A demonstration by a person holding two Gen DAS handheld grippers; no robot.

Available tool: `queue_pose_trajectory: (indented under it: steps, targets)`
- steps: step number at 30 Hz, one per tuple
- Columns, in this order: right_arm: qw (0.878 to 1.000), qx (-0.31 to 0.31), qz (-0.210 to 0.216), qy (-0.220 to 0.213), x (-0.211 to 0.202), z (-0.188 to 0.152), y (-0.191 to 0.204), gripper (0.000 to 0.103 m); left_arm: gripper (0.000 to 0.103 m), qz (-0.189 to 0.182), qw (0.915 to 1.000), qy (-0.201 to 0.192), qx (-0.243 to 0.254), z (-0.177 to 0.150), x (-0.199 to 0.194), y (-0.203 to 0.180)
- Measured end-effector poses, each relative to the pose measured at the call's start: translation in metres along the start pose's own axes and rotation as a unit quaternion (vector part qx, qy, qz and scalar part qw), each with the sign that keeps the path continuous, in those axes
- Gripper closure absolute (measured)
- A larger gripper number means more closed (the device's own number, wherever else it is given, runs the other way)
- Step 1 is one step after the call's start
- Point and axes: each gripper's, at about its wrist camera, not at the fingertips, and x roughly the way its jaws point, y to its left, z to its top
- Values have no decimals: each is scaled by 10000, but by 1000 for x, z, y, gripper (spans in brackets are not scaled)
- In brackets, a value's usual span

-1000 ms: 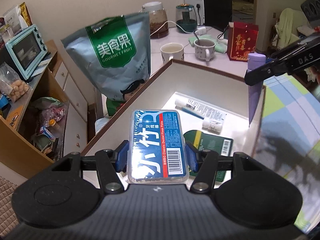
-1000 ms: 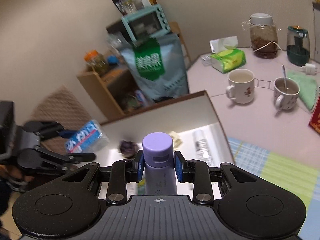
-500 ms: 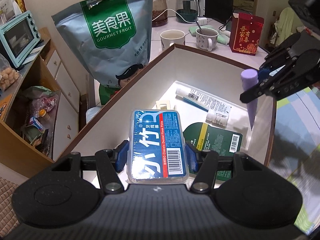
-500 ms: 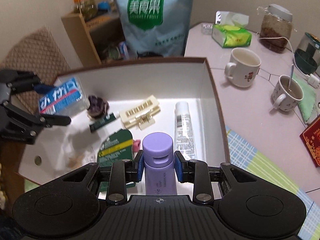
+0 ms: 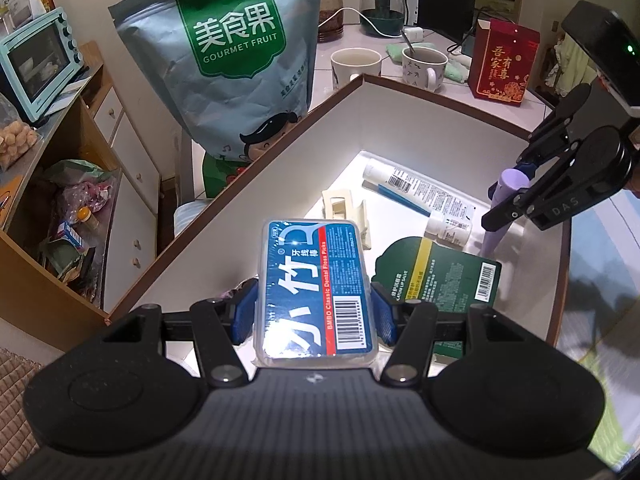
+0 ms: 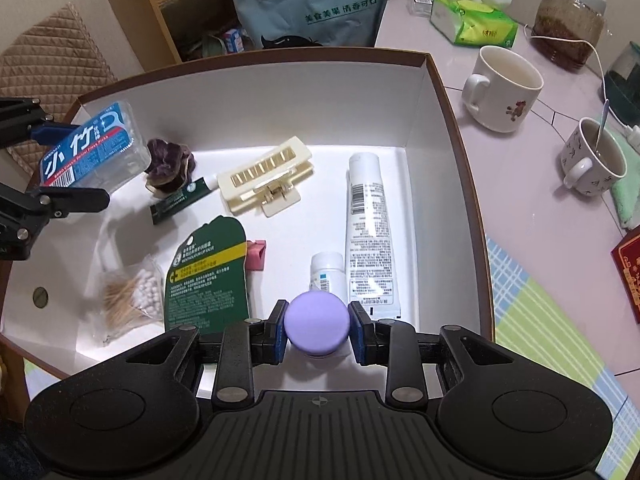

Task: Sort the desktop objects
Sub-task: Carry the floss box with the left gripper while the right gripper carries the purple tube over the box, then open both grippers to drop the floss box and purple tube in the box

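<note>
Two grips, floss box point(image 5: 316, 288) between left fingers point(image 5: 244, 316), purple tube point(image 6: 316, 328) between right fingers point(image 6: 362, 338)

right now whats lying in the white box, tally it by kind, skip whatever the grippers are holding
tubes: 2, the white tube and the green tube
hair accessories: 2, the cream hair clip and the purple scrunchie
green card pack: 1
cotton swab bag: 1
small white bottle: 1
pink item: 1
total: 8

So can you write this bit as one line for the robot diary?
left: holds floss box over box | right: holds purple tube upright inside box | neither released
</note>
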Motion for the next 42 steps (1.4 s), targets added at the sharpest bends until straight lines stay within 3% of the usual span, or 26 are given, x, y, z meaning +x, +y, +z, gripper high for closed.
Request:
queue_pose_trajectory:
  steps: [40, 42]
  targets:
    - [9994, 228, -249, -25, 4, 8, -12, 72, 49, 59, 9997, 230, -52, -1, 15, 4]
    - [9994, 268, -164, -108, 1, 8, -11, 64, 49, 55, 9996, 257, -50, -1, 15, 4]
